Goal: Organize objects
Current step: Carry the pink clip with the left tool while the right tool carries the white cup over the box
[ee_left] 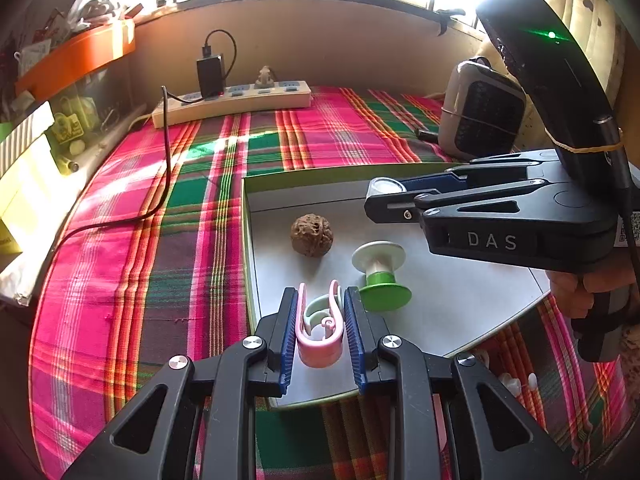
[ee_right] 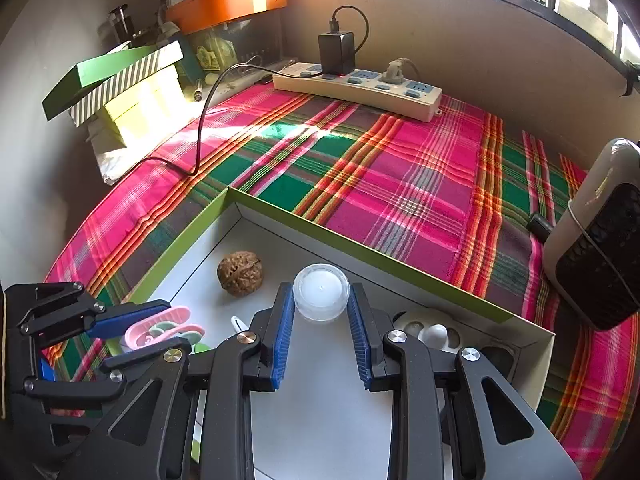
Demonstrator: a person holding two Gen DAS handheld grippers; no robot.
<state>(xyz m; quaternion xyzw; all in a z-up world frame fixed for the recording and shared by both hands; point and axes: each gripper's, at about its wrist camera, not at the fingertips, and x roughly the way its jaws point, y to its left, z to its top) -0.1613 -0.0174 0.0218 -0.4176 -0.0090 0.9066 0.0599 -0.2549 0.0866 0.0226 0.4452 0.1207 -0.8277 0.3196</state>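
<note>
A shallow box (ee_left: 245, 216) with a green rim (ee_right: 344, 236) and white floor lies on the plaid cloth. My left gripper (ee_left: 320, 300) is shut on a pink and pale-green plastic clip (ee_left: 320, 332), held over the box's near edge; the same clip (ee_right: 160, 330) shows at lower left in the right wrist view. My right gripper (ee_right: 320, 296) is shut on a small clear round jar (ee_right: 321, 291) above the box; this jar (ee_left: 386, 187) sits at its tips. Inside the box rest a walnut (ee_left: 311, 236), also walnut (ee_right: 240, 273), and a green-and-white spool (ee_left: 380, 274).
A power strip (ee_left: 236, 100) with a black charger (ee_right: 337, 53) and trailing cable (ee_left: 168, 168) lies at the back. A small grey heater (ee_right: 596, 236) stands at right. Stacked boxes (ee_right: 120, 80) crowd the left side. White shapes (ee_right: 434, 334) lie in the box's right corner.
</note>
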